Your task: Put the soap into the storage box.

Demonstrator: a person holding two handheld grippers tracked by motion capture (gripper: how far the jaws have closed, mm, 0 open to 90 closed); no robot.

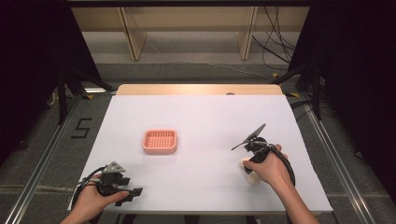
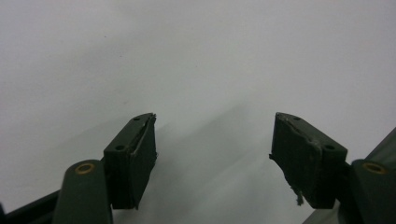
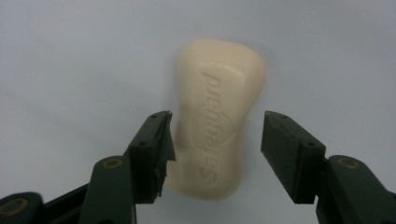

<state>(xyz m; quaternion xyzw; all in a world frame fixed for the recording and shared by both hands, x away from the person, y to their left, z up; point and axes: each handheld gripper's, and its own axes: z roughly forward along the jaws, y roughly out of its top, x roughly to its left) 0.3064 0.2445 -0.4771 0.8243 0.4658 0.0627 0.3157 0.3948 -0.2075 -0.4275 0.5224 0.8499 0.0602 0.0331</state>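
A cream bar of soap (image 3: 215,116) with raised lettering lies flat on the white table (image 1: 201,116). My right gripper (image 3: 217,135) is open and straddles the bar's near half, one jaw on each long side. The left jaw sits right against the soap and the right jaw stands a little off it. In the high view the soap (image 1: 251,177) peeks out under the person's right hand at the table's right front. My left gripper (image 1: 130,196) rests at the front left corner. It is open (image 2: 212,140) with bare table between its jaws.
A pink slotted soap dish (image 1: 160,141) sits left of the table's middle, well away from both grippers. The table's front edge runs just below the hands. Shelving legs and cables stand on the floor behind the table.
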